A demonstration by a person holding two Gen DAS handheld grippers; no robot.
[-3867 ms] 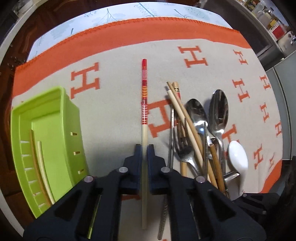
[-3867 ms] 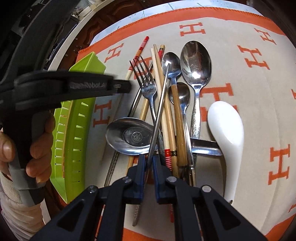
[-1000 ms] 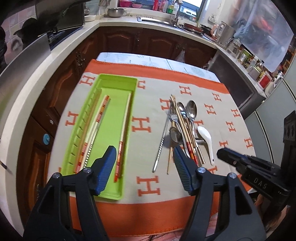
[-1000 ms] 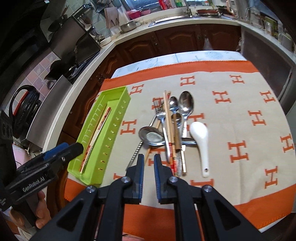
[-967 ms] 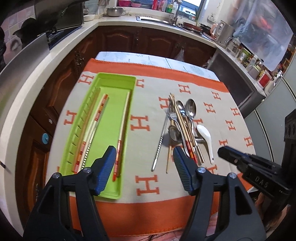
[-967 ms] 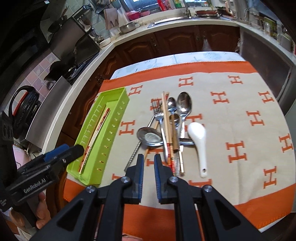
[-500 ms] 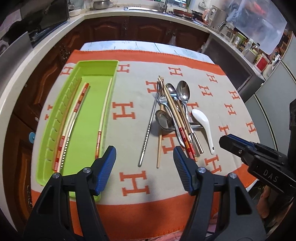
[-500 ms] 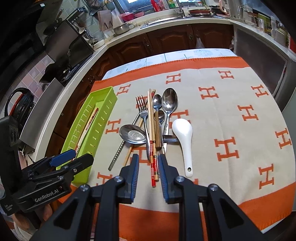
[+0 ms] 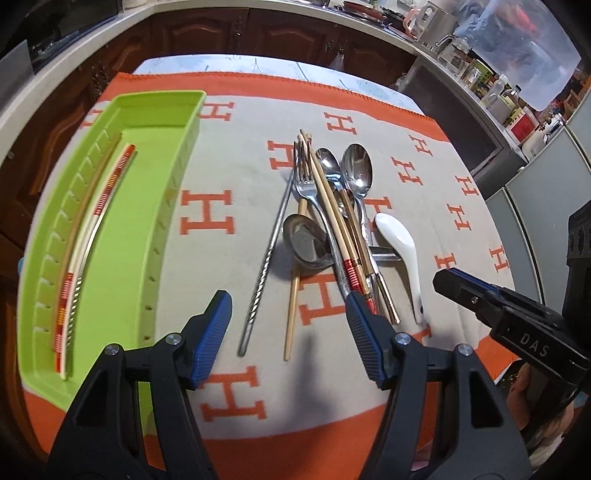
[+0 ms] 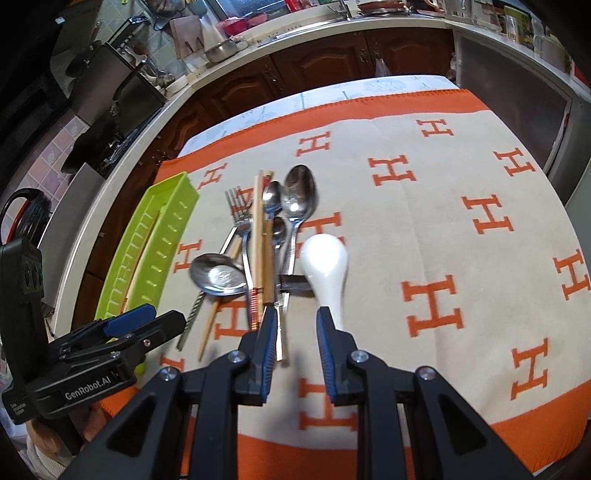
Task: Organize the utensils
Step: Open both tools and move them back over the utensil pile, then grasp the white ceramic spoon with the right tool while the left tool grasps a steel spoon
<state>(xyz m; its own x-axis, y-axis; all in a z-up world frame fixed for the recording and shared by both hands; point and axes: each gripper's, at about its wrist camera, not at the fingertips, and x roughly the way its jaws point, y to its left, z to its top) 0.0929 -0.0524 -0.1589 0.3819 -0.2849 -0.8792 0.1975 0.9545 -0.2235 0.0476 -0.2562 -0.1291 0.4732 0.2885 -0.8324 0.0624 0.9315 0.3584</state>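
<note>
A pile of utensils lies mid-cloth: a fork (image 9: 306,184), steel spoons (image 9: 356,166), a round ladle spoon (image 9: 303,240), wooden chopsticks (image 9: 332,214), a metal chopstick (image 9: 269,254) and a white ceramic spoon (image 9: 399,240). The green tray (image 9: 122,258) at the left holds several chopsticks (image 9: 92,221) along its left wall. My left gripper (image 9: 288,314) is open wide and empty above the near ends of the loose chopsticks. My right gripper (image 10: 297,321) is open over the handle ends of the pile. The white spoon (image 10: 325,266) runs its handle under that gripper's right finger.
The orange and beige cloth (image 10: 461,258) covers the table. Wooden cabinets and a worktop (image 10: 332,22) run behind it. The other hand-held gripper shows at the right (image 9: 498,306) and at the left (image 10: 122,332), beside the tray (image 10: 166,221).
The left gripper let go of the red-striped chopstick it held 3.9 s ago and stands open. Both grippers came down toward the pile. The right gripper opened within the last half second.
</note>
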